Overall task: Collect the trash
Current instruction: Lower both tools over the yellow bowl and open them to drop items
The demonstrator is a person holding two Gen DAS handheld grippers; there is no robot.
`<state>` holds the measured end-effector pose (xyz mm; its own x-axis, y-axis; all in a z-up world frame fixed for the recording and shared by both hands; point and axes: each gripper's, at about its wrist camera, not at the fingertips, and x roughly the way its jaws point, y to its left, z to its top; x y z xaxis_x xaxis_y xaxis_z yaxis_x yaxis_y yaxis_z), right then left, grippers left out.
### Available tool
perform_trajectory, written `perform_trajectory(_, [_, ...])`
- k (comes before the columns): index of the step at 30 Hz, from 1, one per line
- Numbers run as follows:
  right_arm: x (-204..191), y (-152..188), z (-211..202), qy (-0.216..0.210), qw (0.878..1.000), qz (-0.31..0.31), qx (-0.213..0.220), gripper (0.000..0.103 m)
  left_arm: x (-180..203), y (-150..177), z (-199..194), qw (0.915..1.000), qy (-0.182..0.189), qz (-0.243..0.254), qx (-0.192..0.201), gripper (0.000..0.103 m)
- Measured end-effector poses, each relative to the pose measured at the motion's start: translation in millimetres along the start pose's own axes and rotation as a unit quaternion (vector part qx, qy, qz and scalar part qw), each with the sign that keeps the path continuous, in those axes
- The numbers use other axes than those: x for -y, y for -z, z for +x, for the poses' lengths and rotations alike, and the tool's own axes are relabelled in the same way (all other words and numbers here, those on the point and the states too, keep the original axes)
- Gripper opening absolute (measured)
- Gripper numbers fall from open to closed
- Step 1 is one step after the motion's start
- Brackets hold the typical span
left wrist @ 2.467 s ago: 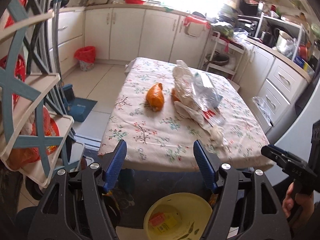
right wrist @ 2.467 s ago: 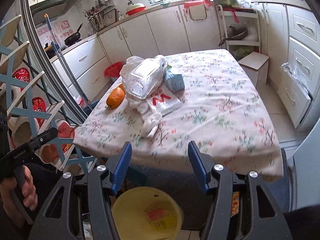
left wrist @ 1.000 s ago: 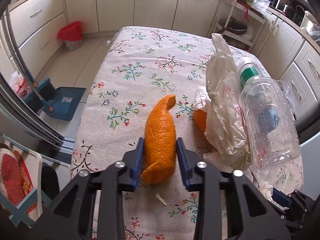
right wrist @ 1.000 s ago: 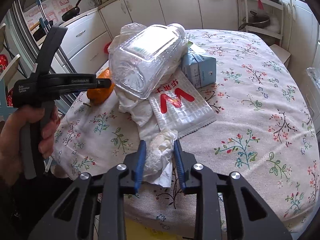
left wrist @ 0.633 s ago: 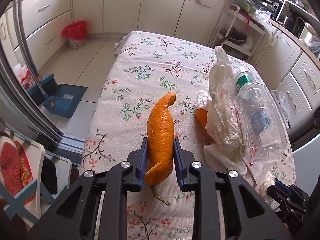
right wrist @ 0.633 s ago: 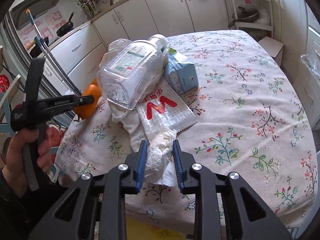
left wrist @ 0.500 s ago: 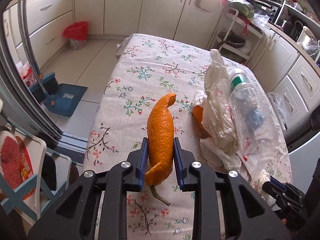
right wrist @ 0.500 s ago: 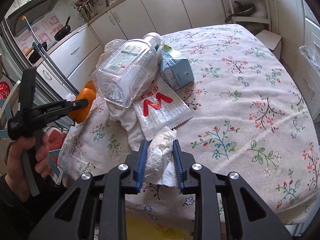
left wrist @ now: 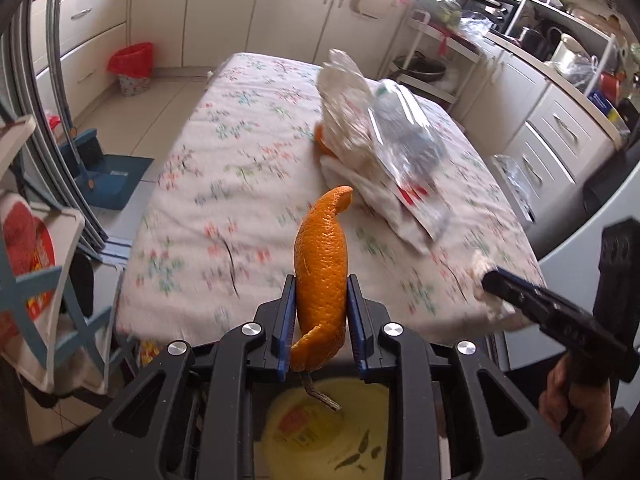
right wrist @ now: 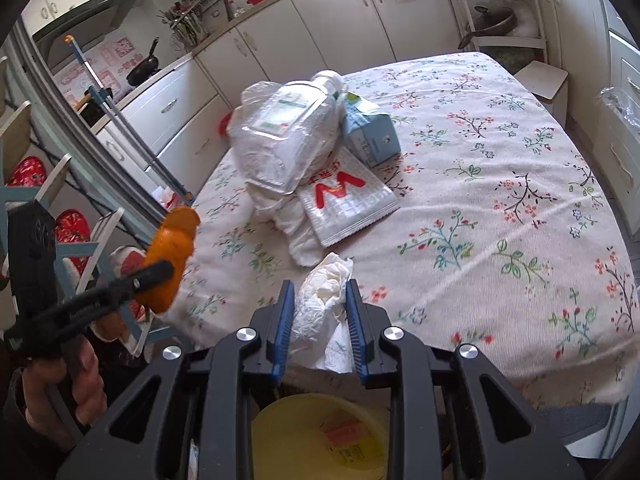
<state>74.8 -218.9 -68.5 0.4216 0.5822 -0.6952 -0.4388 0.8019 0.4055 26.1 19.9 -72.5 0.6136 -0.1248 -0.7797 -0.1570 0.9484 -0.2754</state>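
My left gripper (left wrist: 321, 292) is shut on a curled orange peel (left wrist: 322, 268), held in the air off the near edge of the floral table (left wrist: 224, 184). In the right wrist view the same orange peel (right wrist: 172, 256) shows at the left, off the table's corner. My right gripper (right wrist: 320, 300) is shut on a crumpled white tissue (right wrist: 324, 304) at the table's near edge. Below both grippers a yellow bin (right wrist: 316, 436) stands on the floor with a wrapper inside. A clear plastic bottle (right wrist: 288, 136), a white bag, a blue carton (right wrist: 370, 128) and a red-lettered wrapper (right wrist: 344, 200) lie on the table.
A blue and white rack (left wrist: 36, 264) stands left of the table. A blue dustpan (left wrist: 114, 176) and a red-lined waste basket (left wrist: 134, 64) are on the floor beyond. Cabinets line the back and right walls. A person's hand (right wrist: 60, 376) holds the left gripper.
Both grippers have closed on their pieces and pulled back from the table. The left one carried the orange peel off the near edge to above the yellow bin; the tissue lifted slightly.
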Motion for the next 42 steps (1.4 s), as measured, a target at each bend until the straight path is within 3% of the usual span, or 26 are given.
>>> perform_trajectory(7, [-22, 39, -17, -0.012, 0.999, -0.034, -0.020, 0.027, 15, 66, -20, 0.9993, 0.017, 0.003, -0.032, 0.022])
perform_trajectory(14, [-39, 102, -6, -0.008, 0.991, -0.057, -0.118, 0.029, 26, 121, -17, 0.9940, 0.021, 0.011, -0.107, 0.023])
perform_trajectory(18, [-40, 121, 9, 0.006, 0.985, -0.059, -0.164, 0.039, 30, 133, -16, 0.9923, 0.005, 0.023, -0.121, 0.026])
perform_trajectory(29, [-20, 113, -1, 0.006, 0.993, 0.001, -0.117, 0.051, 35, 126, -28, 0.9962, -0.023, 0.034, -0.076, 0.054])
perform_trajectory(42, [-15, 106, -2, 0.011, 0.995, 0.015, -0.101, 0.057, 33, 119, -32, 0.9973, -0.053, 0.029, -0.042, 0.075])
